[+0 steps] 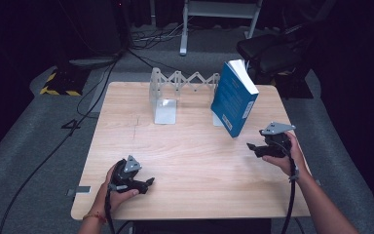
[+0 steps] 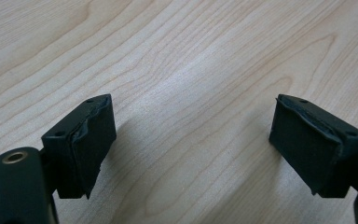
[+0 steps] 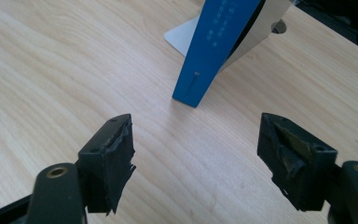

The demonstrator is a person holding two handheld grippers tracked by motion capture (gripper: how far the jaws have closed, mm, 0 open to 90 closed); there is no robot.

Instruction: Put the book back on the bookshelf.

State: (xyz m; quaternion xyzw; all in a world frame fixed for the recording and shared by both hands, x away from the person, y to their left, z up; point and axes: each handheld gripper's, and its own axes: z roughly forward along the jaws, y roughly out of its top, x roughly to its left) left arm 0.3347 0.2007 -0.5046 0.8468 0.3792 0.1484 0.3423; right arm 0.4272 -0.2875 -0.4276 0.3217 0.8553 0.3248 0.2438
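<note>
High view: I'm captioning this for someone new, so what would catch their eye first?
The blue book stands out at once, tilted on the far right of the wooden table against a metal bookend. Left of it, at the far edge, stands a zigzag folding rack. Nearer, both tongs, left and right, are open and hold nothing.

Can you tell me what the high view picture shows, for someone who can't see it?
A blue book stands tilted on a wooden table, leaning by a metal bookend rack. A person's hands hold the left gripper and the right gripper, both empty.
</note>
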